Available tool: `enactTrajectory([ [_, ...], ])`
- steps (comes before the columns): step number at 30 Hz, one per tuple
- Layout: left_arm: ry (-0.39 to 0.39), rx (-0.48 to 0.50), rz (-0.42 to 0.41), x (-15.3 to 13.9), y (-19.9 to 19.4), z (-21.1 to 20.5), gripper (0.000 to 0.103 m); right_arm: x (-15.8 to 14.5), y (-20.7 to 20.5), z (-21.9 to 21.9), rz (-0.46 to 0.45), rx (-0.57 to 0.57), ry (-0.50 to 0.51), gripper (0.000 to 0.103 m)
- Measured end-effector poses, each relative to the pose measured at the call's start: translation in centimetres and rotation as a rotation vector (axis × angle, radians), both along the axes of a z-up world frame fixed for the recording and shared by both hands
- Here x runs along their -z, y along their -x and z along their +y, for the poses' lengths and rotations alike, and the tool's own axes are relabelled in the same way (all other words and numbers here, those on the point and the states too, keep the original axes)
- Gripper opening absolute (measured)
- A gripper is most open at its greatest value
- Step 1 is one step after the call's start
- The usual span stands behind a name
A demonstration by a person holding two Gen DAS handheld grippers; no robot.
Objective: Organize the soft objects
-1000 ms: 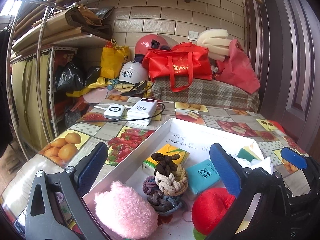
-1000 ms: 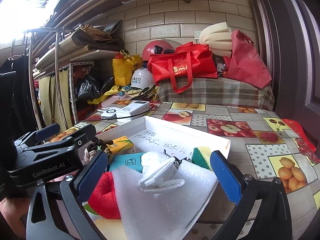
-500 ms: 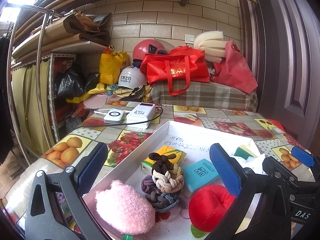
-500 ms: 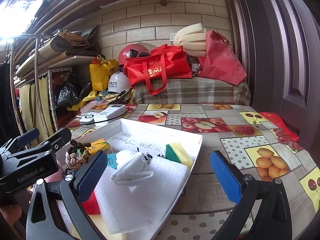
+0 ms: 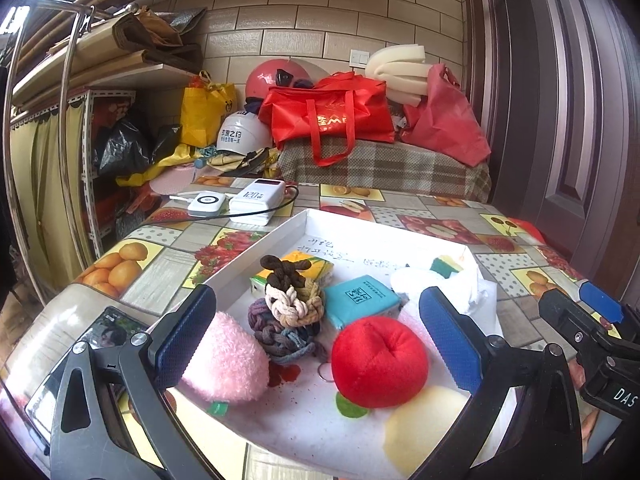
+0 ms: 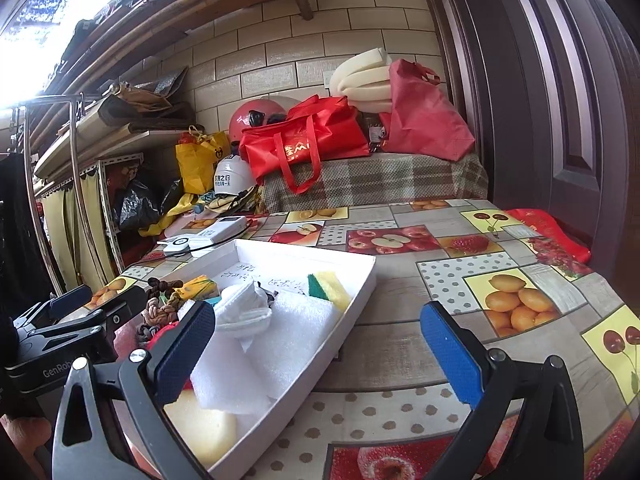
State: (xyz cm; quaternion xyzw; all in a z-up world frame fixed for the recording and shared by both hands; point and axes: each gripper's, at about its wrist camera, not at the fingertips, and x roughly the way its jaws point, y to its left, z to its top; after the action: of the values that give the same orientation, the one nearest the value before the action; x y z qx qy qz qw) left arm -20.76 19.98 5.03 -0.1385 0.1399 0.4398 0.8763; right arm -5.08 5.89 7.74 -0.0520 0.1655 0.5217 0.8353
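Between my left gripper's blue pads the jaws stand wide apart and hold nothing, with the red plush ball and the pink fluffy toy framed right below them; a second ago both sat lower and nearer the edge of the picture, so I have pulled this hand back and up a little and the whole white tray now shows. My right gripper is also spread open and empty, and it has swung away to the right: the foam sheet and rolled white cloth that filled its view before now lie off to its left, with bare tablecloth between the pads. I judge that nothing has been picked yet and that the right hand may be clearing a spot beside the tray. The soft things all lie in the tray: the knotted rope toy, a teal packet, a yellow-and-green sponge, a pale yellow sponge. The tray rests on a surface covered in a fruit-print cloth, with a power bank at its far side. Beyond are a plaid-covered bench with red bags, helmets, a brick wall and a dark door.
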Motion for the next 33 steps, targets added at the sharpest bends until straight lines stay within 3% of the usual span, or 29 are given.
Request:
enactTrajectory([
  [6, -0.015, 0.075, 0.008, -0.2, -0.1, -2.8, 0.103, -0.4, 0.3, -4.8, -0.037, 0.045, 0.005, 0.103],
  [11, -0.077, 0.083, 0.073, -0.5, -0.9, -5.0, 0.103, -2.0, -0.1, -10.7, -0.022, 0.124, -0.157, 0.103],
  [13, -0.083, 0.067, 0.095, -0.7, -1.0, -5.8, 0.103, -1.8, -0.8, -11.7, 0.025, 0.147, -0.142, 0.103],
  [17, -0.057, 0.007, 0.089, -1.4, -0.1, -7.3, 0.103, -0.8, -2.6, -11.9, 0.149, 0.163, -0.053, 0.103],
  [20, -0.041, -0.01, 0.079, -2.3, 0.6, -8.1, 0.103, -0.7, -2.4, -12.7, 0.148, 0.179, -0.083, 0.103],
  [24, 0.003, -0.132, 0.108, -3.5, 1.3, -8.4, 0.103, -0.9, -1.6, -12.5, 0.11, 0.162, -0.085, 0.103],
  [29, 0.126, -0.074, 0.089, -4.2, 2.1, -8.1, 0.103, -0.9, -1.8, -13.0, 0.115, 0.151, -0.11, 0.103],
  [33, 0.114, -0.102, 0.143, -4.8, 1.8, -8.9, 0.103, -0.8, -2.3, -13.6, 0.145, 0.157, -0.136, 0.103],
])
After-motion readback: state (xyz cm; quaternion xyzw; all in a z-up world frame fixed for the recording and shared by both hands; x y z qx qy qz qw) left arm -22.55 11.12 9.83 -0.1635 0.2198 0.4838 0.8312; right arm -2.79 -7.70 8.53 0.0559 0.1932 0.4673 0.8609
